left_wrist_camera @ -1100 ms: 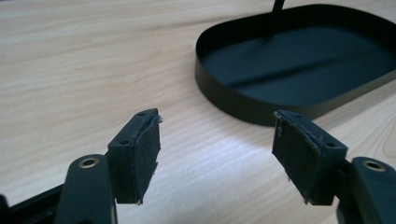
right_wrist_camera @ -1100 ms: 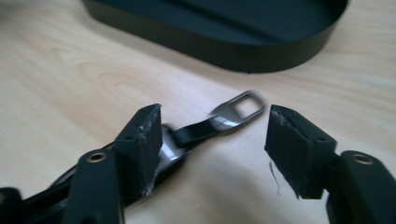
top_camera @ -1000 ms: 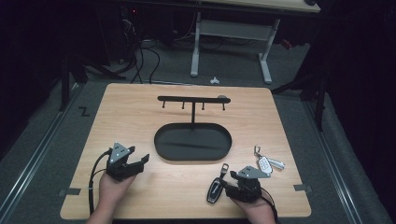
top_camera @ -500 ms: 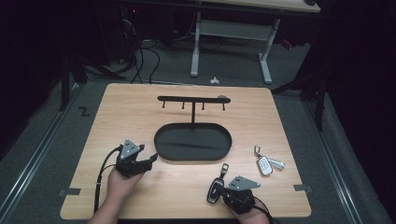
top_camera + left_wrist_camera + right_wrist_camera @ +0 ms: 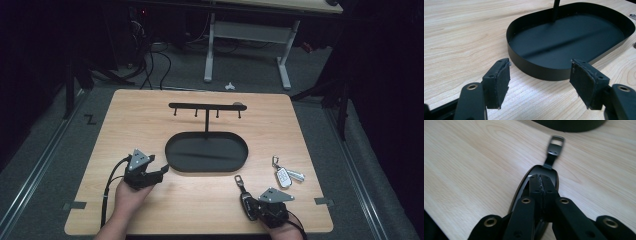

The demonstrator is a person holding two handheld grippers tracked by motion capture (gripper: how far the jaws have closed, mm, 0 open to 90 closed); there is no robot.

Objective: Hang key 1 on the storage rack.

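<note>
A black key fob with a short strap lies near the table's front edge, right of centre. My right gripper sits right over it. In the right gripper view its pads are pressed flat together above the fob, with nothing visible between them; the strap points away. My left gripper rests on the table left of the black oval tray. Its jaws stand wide open and empty, facing the tray's wall.
A post rises from the tray to a black bar with hooks. A silver key bunch with a white fob lies right of the tray. Bare wood spreads to the left and behind the tray. Cables trail from both grippers.
My right hand has slid back toward the table's front edge, next to the black fob. My left gripper has edged slightly right toward the tray.
</note>
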